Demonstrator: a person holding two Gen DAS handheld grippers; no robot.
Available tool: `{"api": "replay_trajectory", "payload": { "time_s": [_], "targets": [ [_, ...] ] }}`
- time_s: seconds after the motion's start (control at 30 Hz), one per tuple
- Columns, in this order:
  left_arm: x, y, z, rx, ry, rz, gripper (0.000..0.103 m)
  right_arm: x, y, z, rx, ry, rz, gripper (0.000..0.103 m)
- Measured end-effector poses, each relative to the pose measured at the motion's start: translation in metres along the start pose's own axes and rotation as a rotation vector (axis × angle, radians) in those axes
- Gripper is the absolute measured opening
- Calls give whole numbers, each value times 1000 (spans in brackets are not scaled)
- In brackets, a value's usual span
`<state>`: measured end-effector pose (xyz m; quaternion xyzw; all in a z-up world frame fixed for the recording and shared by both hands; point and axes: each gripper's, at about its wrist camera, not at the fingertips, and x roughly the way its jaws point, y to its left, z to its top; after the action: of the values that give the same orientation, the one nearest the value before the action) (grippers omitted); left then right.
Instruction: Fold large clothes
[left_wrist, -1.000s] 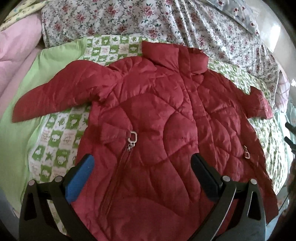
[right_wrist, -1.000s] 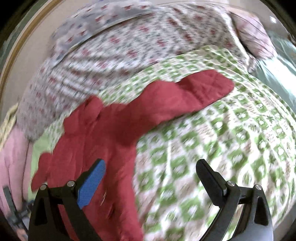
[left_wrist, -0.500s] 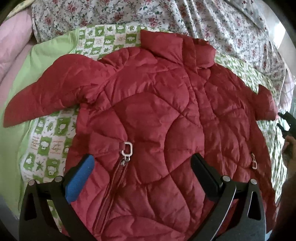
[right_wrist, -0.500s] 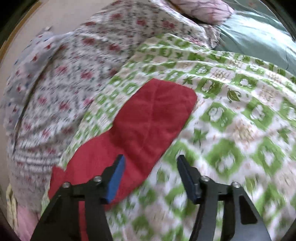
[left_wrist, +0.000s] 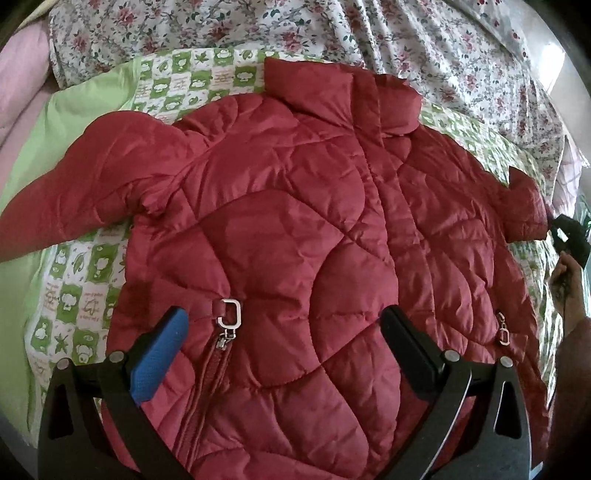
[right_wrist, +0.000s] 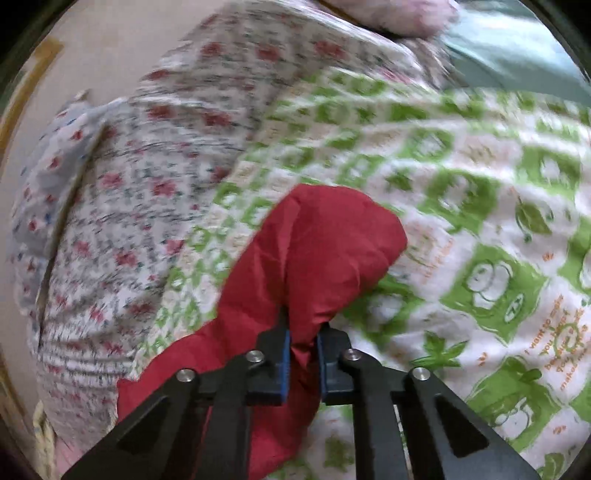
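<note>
jackets: 1 (left_wrist: 295, 229) | sleeves: 2 | zipper pulls: 2 (silver) | grippers: 2

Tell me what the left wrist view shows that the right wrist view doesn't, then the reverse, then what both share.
Only the left wrist view: the whole red jacket spread flat, its collar, two zipper pulls, the far sleeve, and the open left gripper over the hem.

Only the right wrist view: the right gripper shut on the near sleeve, fabric bunched between its fingers.

Both: the jacket, the green checked blanket under it, and the floral sheet beyond.
</note>
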<state>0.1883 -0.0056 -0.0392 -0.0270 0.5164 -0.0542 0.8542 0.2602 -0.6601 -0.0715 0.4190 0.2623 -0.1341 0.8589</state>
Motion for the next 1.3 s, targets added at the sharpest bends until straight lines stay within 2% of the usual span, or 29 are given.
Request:
{"api": "replay_trajectory", "payload": {
  "time_s": [0.23, 0.43, 0.63, 0.8, 1.03, 1.3],
  "targets": [
    [-9, 3, -1, -3, -19, -18, 103, -40, 90, -19, -265, -1, 126, 8],
    [-17, 12, 0, -21, -33, -30, 103, -73, 185, -63, -448, 49, 279, 8],
    [-23, 30, 0, -60, -45, -50, 103, -81, 275, -138, -612, 171, 431, 8],
    [-26, 53, 1, -113, -30, -98, 103, -63, 320, -210, -700, 308, 500, 8],
    [-30, 84, 8, -180, -42, -173, 103, -28, 362, -311, -835, 461, 499, 8],
    [-19, 107, 44, -253, -39, -276, 103, -7, 370, -403, -1088, 462, 397, 9]
  ]
}}
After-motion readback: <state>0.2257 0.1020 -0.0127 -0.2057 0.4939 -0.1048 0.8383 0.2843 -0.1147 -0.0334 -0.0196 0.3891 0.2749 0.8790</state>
